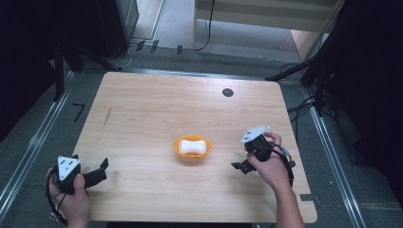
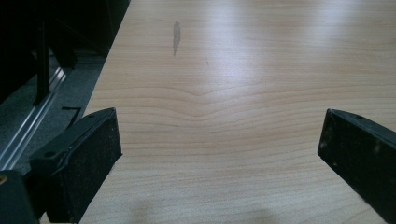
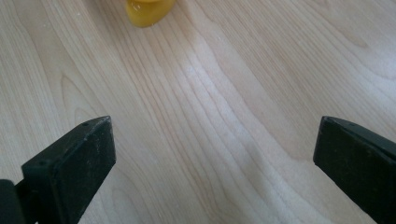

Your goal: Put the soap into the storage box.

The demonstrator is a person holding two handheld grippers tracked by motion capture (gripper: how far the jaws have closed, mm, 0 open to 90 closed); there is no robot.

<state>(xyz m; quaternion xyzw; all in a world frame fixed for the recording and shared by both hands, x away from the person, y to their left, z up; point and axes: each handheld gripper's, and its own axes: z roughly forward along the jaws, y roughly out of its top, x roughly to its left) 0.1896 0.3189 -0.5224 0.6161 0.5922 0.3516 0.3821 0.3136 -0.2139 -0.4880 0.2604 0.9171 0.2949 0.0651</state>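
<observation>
My right gripper (image 1: 239, 166), jaws spread wide and holding nothing, is hanging near the orange bowl (image 1: 191, 146) with the white block (image 1: 192, 146) mid-table, left gripper (image 1: 100, 167) idling released too, risking shoving the light bowl aside.

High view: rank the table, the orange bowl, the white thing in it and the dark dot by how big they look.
1. Table, by far the largest.
2. Orange bowl.
3. White thing, lying inside the bowl, so smaller.
4. Dark dot, smallest; it sits farther from the camera, which may shrink it a little.
</observation>
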